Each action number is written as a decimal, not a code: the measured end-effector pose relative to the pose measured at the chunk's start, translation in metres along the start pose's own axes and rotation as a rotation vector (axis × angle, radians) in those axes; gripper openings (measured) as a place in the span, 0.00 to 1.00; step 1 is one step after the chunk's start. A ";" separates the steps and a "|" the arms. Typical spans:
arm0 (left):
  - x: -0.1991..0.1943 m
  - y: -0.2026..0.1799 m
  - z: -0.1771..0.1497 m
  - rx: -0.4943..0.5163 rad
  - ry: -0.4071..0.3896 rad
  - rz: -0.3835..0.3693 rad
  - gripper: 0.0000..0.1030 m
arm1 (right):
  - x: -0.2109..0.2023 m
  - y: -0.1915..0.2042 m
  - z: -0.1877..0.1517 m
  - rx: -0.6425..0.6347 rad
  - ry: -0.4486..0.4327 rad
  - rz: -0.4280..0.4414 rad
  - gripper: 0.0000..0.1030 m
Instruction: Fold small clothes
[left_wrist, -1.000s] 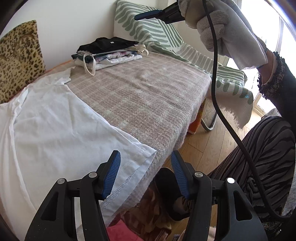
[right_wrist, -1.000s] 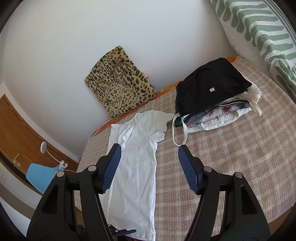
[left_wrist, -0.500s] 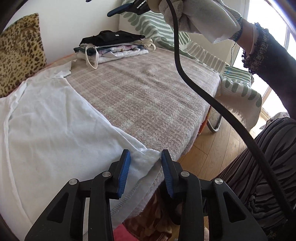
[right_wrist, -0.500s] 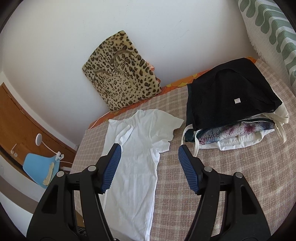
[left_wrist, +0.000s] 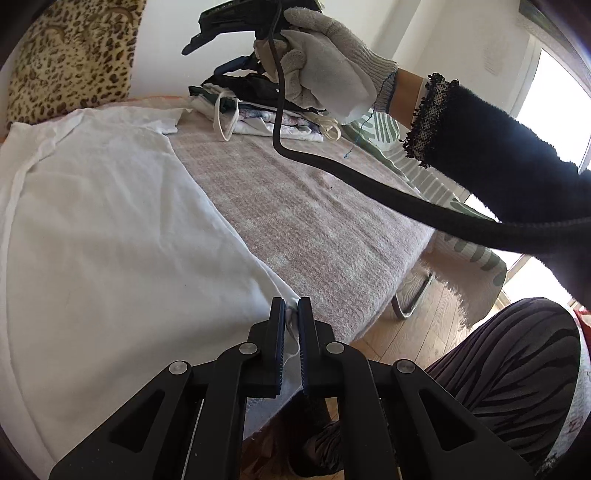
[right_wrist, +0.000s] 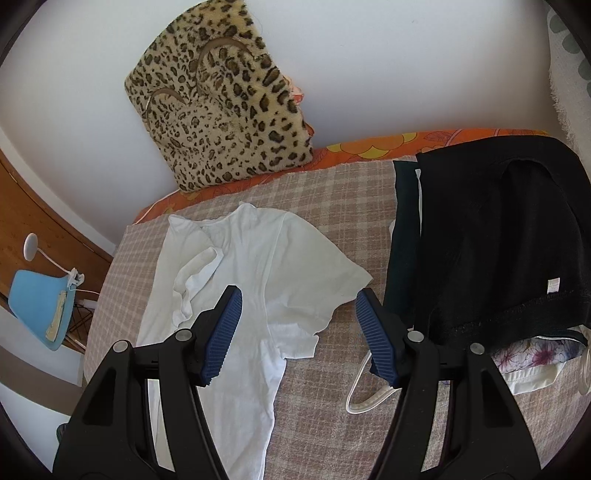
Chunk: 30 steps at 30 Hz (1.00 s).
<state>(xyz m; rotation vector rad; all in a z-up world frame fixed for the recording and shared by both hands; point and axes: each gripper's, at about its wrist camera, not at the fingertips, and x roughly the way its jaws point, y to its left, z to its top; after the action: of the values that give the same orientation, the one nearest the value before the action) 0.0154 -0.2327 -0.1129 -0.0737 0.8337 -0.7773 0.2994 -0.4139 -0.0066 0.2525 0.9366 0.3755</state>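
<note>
A white T-shirt (left_wrist: 110, 229) lies flat on the checked blanket (left_wrist: 325, 221), collar toward the wall. My left gripper (left_wrist: 291, 306) is shut on the shirt's near hem corner at the bed's edge; a fold of white cloth shows between the blue pads. In the right wrist view the same T-shirt (right_wrist: 258, 266) spreads below my right gripper (right_wrist: 299, 295), which hovers open above the right sleeve with nothing between its fingers. A gloved hand (left_wrist: 325, 74) carries that right gripper (left_wrist: 221, 40) high over the far end of the bed.
A stack of folded clothes (right_wrist: 491, 243), black on top, sits at the far right with a white strap loop (right_wrist: 365, 395) trailing. A leopard-print cushion (right_wrist: 221, 103) leans on the wall. Striped pillows (left_wrist: 439, 184) lie right. A black cable (left_wrist: 369, 184) crosses the bed. Wooden floor lies beyond the edge.
My left gripper came down onto the hem corner and went from open to shut on it. The right gripper travelled toward the shirt's collar end, still open.
</note>
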 end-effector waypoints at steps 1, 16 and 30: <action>-0.002 -0.002 -0.001 0.011 -0.012 0.008 0.05 | 0.004 0.001 0.002 -0.011 0.003 -0.006 0.65; -0.014 0.011 -0.005 -0.107 -0.069 0.001 0.04 | 0.072 0.015 0.043 -0.100 0.078 -0.178 0.66; -0.019 0.018 -0.005 -0.138 -0.092 -0.028 0.04 | 0.140 -0.012 0.041 -0.034 0.279 -0.267 0.65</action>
<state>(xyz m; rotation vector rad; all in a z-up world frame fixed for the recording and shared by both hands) 0.0147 -0.2062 -0.1108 -0.2426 0.7990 -0.7370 0.4108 -0.3682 -0.0906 0.0418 1.2208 0.1818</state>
